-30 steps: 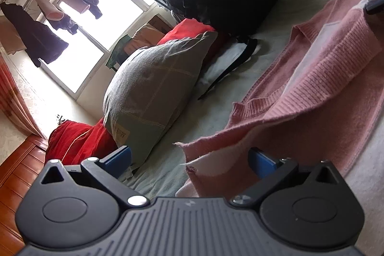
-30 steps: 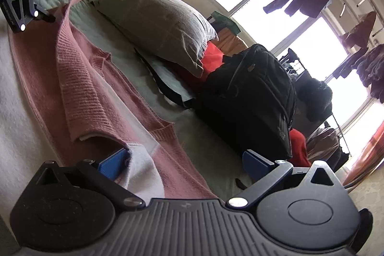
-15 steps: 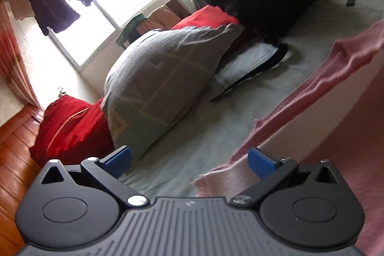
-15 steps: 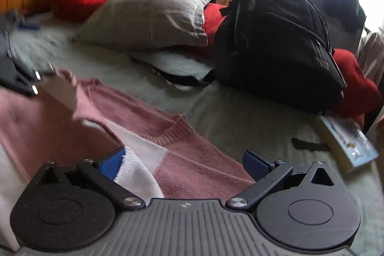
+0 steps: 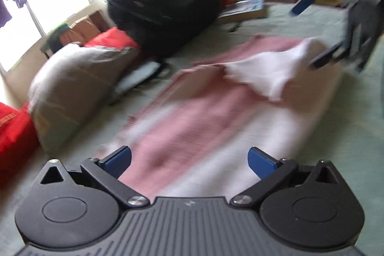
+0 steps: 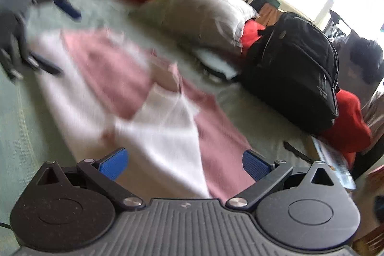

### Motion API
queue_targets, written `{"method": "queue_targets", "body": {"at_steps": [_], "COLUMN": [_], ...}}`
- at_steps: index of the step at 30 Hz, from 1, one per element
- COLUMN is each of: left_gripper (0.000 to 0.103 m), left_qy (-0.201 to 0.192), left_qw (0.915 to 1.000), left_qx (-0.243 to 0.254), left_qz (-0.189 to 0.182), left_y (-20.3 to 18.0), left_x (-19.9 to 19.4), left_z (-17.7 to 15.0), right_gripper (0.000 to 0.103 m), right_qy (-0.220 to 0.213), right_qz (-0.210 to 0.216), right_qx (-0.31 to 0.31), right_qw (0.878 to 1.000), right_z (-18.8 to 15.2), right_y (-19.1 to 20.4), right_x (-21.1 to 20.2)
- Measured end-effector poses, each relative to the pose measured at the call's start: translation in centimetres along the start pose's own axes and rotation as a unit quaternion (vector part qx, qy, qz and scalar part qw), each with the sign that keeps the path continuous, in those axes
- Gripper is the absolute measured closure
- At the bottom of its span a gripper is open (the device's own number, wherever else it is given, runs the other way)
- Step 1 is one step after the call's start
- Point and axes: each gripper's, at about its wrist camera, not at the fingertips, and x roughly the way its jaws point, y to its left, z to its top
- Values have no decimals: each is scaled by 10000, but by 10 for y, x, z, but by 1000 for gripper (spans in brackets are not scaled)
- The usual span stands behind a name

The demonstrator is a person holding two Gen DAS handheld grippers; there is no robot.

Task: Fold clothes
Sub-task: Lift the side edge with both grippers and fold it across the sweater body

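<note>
- On the pale green bed (image 5: 300, 23), the pink and white knitted sweater (image 5: 192, 126) now lies flat in a long band, no longer lifted.
- Left tongs (image 5: 189, 157) and right tongs (image 6: 184, 160) are both spread, holding nothing.
- Blur hides detail; one fold looks laid.

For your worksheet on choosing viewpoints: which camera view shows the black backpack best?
The right wrist view: the black backpack appears large and fairly sharp, with its front panel and a small label visible beside the grey pillow. The left wrist view shows the backpack farther off, smaller and blurred.
</note>
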Motion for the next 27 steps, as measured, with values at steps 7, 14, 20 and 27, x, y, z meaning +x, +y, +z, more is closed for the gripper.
{"method": "queue_targets", "body": {"at_steps": [7, 14, 20, 27], "left_gripper": [1, 1, 1, 1], "left_qy": [142, 167, 152, 165], "left_qw": [9991, 9982, 9979, 9975], "left_qx": [-316, -481, -528, -597], "left_qz": [-238, -308, -337, -349], "left_y": [-49, -58, -53, -52], "left_x": [-9, -11, -5, -2], "left_z": [-19, -20, -19, -19], "right_gripper": [0, 0, 0, 0], "right_qy": [241, 15, 112, 262], "right_qz": [-319, -553, -464, -282], "right_qx": [-194, 533, 1925, 3452], "right_qw": [9990, 9970, 9801, 9377], "right_z": [-1, 0, -22, -50], "right_y": [13, -34, -92, -136], "right_x": [30, 30, 44, 62]}}
